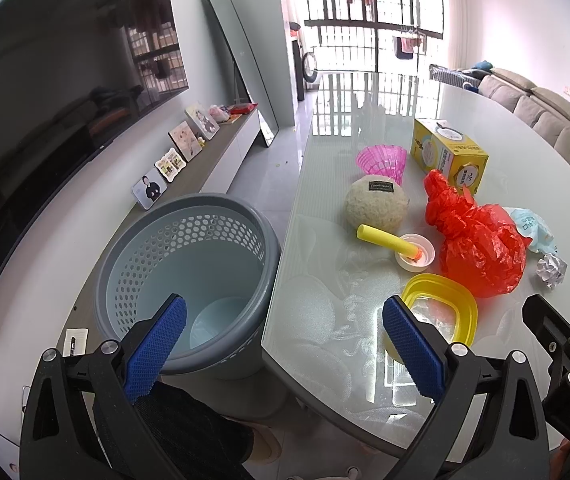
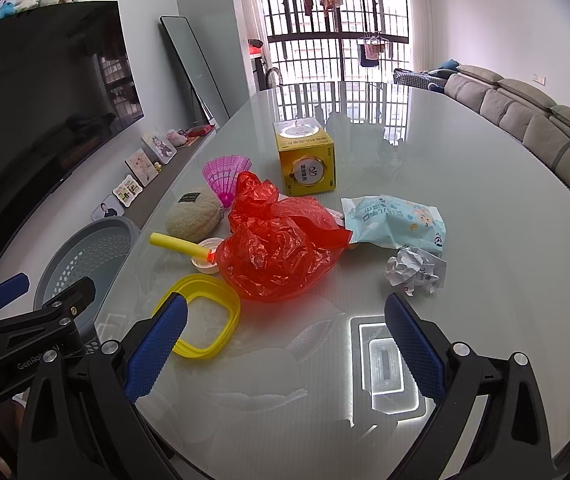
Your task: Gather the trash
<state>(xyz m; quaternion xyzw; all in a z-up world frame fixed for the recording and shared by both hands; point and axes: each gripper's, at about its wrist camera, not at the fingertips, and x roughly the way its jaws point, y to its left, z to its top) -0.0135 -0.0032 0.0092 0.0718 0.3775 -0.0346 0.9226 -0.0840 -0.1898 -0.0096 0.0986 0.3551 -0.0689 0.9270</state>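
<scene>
Both claws hang wide apart and empty, right claw (image 2: 285, 344) facing the crumpled paper ball (image 2: 415, 271) on the desk (image 2: 465, 208), so I'd straddle it squarely, pinch gently, then carry it left to the grey perforated bin (image 1: 189, 276) beside the left claw (image 1: 285, 344).

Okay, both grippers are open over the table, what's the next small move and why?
Probably ease the right gripper forward onto the crumpled paper ball: it lies just ahead of the right finger, apart from the red plastic bag, and the bin stands at the table's left edge.
</scene>
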